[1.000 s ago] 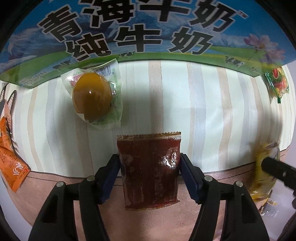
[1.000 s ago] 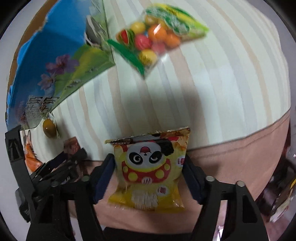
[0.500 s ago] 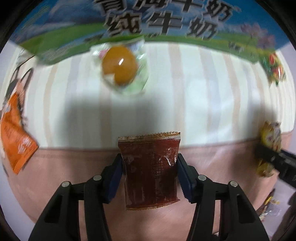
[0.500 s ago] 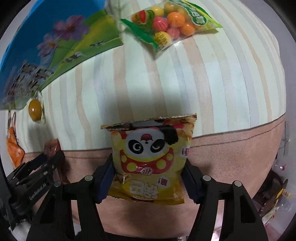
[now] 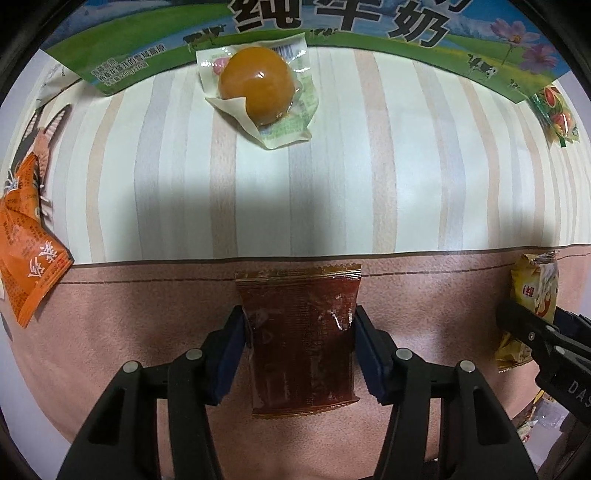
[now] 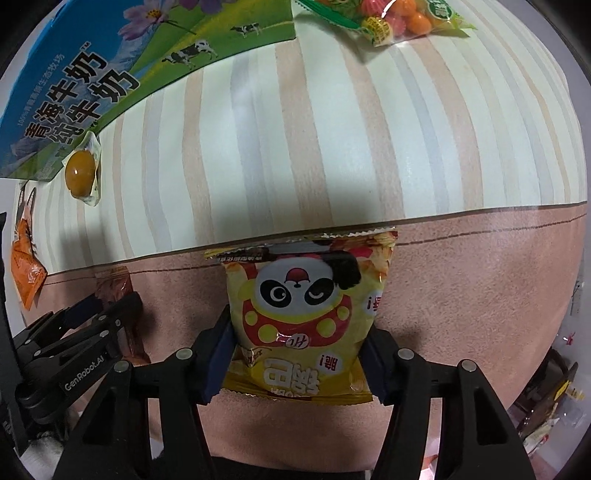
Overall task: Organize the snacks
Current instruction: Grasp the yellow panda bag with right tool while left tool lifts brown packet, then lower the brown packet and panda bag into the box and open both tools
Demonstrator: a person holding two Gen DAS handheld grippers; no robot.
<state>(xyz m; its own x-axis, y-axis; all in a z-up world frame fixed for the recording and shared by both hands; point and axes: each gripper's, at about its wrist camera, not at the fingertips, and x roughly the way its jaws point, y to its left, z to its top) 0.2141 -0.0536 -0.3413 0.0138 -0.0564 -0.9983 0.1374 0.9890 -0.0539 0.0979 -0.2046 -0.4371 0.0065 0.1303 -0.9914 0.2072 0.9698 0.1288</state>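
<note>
Readable markings: the milk carton (image 5: 332, 26), lying flat at the far edge of the striped surface (image 5: 369, 166), carries large black characters "纯牛奶" in the left wrist view and "青海牛奶 纯牛奶" in the right wrist view, over a blue sky, green pasture, cows and pink flowers. The left hand-held gripper (image 5: 299, 354) shows "GenRobot.AI" on its body in the right wrist view. The yellow panda snack bag (image 6: 306, 317) bears a panda face and inverted characters, not fully legible.

Count: one carton, one vacuum-packed braised egg (image 5: 258, 85), one orange sachet (image 5: 26, 258), one bag of fruit-shaped candies (image 6: 388, 18), one dark red sachet (image 5: 299, 339), one yellow panda snack bag.

Gripper state: the left hand-held gripper pinches the dark red sachet by its two side edges; its jaws closed further earlier in the last second. The right hand-held gripper (image 6: 299, 354) pinches the yellow panda snack bag the same way, its jaws having just been closing on it. Both sachets hang over the pinkish-brown band (image 5: 147, 314) bordering the striped surface.

Clearance: the egg touches the carton's near edge. The orange sachet lies at the left margin, the candies at the far right. The central striped area between them is unoccupied.
</note>
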